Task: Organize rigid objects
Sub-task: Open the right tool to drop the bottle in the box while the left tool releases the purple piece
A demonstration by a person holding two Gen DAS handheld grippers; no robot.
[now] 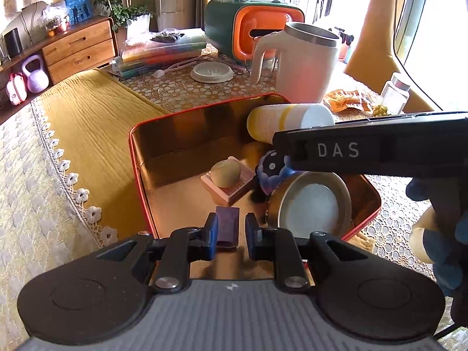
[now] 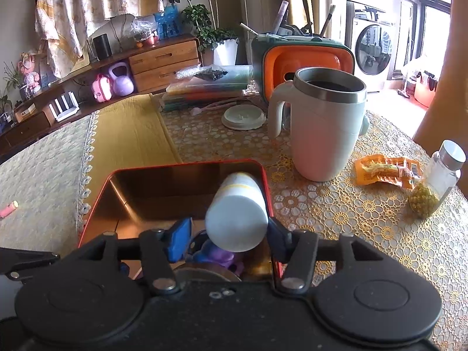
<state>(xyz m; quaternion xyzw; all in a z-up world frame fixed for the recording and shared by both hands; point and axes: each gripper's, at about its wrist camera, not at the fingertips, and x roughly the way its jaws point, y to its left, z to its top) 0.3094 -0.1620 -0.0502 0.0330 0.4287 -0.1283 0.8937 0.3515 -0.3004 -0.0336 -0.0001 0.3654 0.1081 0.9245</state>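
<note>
Bottle (image 2: 237,219) propped on tin rim (image 2: 267,193), right gripper (image 2: 226,241) open around it

Could roll out if nudged; left gripper (image 1: 231,231) near-shut, seemingly pinching purple block (image 1: 227,226); could slip.

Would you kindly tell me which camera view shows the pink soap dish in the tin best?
The left wrist view: the pink soap dish lies in plain sight on the floor of the red tin, with a beige lump on it. In the right wrist view it cannot be made out behind the gripper.
</note>
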